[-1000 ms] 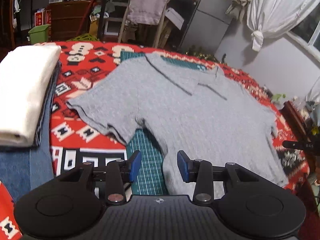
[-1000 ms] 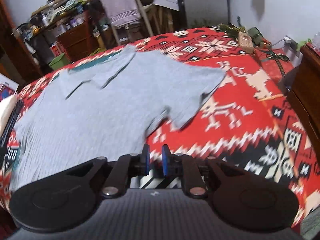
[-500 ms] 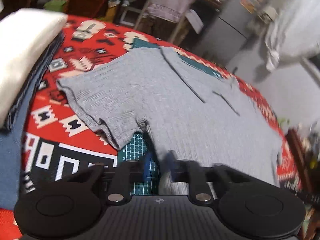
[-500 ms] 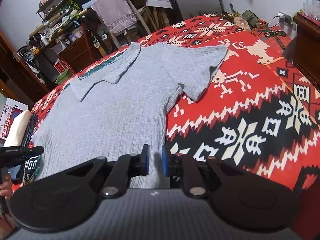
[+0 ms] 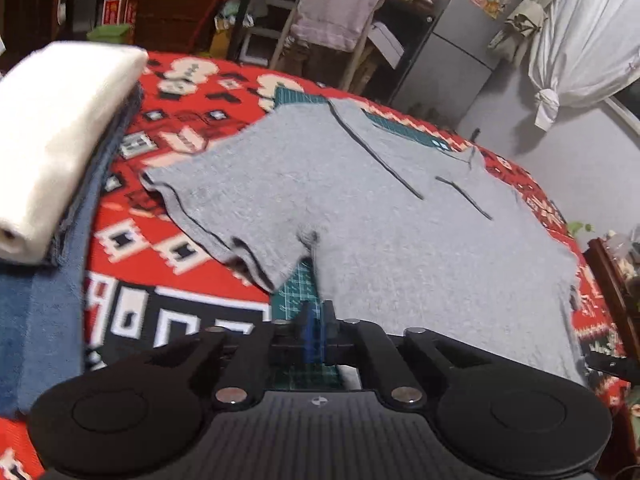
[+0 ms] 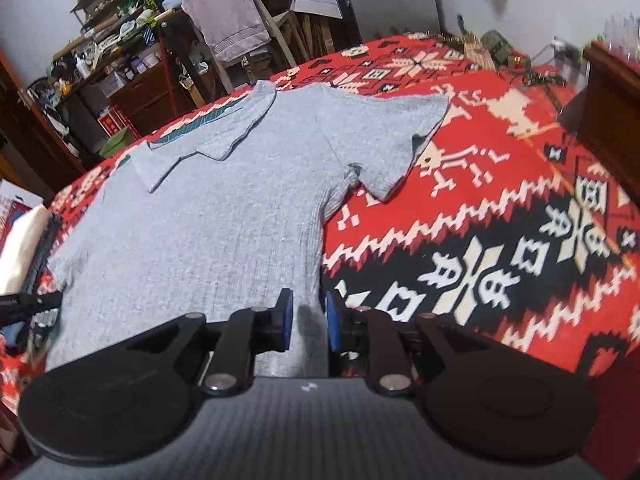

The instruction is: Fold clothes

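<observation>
Dim, warm indoor light falls evenly from above, casting only faint shadows under the grey ribbed collared shirt [image 5: 380, 240], while motion blur smears the left wrist view's lower middle and fisheye distortion bends both frames' edges, corners going dark.

Black tongs [image 5: 316, 334], blue pads [image 6: 286, 326], silver screws
</observation>
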The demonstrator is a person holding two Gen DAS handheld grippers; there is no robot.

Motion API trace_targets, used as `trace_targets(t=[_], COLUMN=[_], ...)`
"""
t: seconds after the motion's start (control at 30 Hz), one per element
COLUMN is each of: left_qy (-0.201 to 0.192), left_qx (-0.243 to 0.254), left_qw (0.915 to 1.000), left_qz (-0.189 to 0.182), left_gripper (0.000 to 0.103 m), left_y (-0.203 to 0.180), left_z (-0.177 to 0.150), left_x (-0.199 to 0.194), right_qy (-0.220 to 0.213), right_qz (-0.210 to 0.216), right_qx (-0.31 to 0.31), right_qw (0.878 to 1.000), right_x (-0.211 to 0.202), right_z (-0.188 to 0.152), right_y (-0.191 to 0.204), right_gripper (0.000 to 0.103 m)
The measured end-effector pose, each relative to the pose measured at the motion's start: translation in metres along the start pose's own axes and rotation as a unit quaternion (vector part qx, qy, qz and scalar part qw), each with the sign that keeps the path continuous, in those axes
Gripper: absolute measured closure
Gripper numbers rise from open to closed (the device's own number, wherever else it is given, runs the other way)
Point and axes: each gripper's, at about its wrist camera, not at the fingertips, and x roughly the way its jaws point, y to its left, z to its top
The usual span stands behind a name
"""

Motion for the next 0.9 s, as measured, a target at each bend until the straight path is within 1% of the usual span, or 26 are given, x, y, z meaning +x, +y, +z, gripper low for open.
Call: trace_targets(t=[0.07,0.13,0.2,0.23,0.3,0.37,0.4,0.47,0.5,0.6,0.7,0.8,0.83,0.9], left_qy=[0.006,0.013,0.021,0.028,0.047,0.07,0.074,0.068,0.07,0.059,0.052,0.057,0.061,0.066], left_qx=[-0.007,-0.012,-0.018,-0.019,-0.018,-0.002,0.009,0.034,0.044,0.056,0.045,0.037,0.035,0.036], left_qw=[0.9999,0.9996,0.9992,0.9989,0.9982,0.9974,0.9972,0.997,0.9964,0.9964,0.997,0.9968,0.9967,0.9963], left_qz=[-0.01,-0.02,-0.031,-0.033,-0.034,-0.017,-0.005,0.012,0.019,0.027,0.037,0.041,0.042,0.041], left_gripper=[0.092,0.08,0.075,0.073,0.072,0.072,0.075,0.081,0.1,0.101,0.101,0.101,0.101,0.101], left_y=[-0.002,-0.005,-0.008,-0.01,-0.015,-0.023,-0.027,-0.033,-0.035,-0.031,-0.018,-0.011,-0.01,-0.011], left_z=[-0.002,-0.005,-0.008,-0.009,-0.013,-0.019,-0.022,-0.026,-0.027,-0.027,-0.024,-0.025,-0.026,-0.027], left_x=[-0.003,-0.008,-0.014,-0.016,-0.018,-0.016,-0.015,-0.016,-0.015,-0.022,-0.032,-0.034,-0.033,-0.03], right_qy=[0.005,0.013,0.02,0.022,0.029,0.038,0.042,0.048,0.048,0.045,0.05,0.069,0.068,0.055], right_qz=[-0.004,-0.007,-0.011,-0.013,-0.011,-0.014,-0.016,-0.021,-0.024,-0.039,-0.048,-0.03,-0.022,-0.008], right_qx=[-0.01,-0.02,-0.033,-0.038,-0.047,-0.064,-0.073,-0.089,-0.094,-0.102,-0.1,-0.085,-0.077,-0.053], right_qw=[1.0,1.0,0.999,0.999,0.998,0.997,0.996,0.995,0.994,0.993,0.993,0.994,0.995,0.997], right_x=[-0.002,-0.004,-0.006,-0.007,-0.005,-0.001,0.001,0.004,0.002,-0.006,-0.017,-0.013,-0.012,-0.014], right_z=[-0.001,-0.004,-0.007,-0.008,-0.01,-0.012,-0.013,-0.014,-0.014,-0.013,-0.013,-0.018,-0.018,-0.016], right_y=[0.0,0.001,0.003,0.004,0.007,0.013,0.016,0.021,0.022,0.022,0.014,0.008,0.007,0.004], right_gripper=[0.083,0.083,0.083,0.083,0.083,0.083,0.085,0.098,0.099,0.099,0.099,0.098,0.094,0.091])
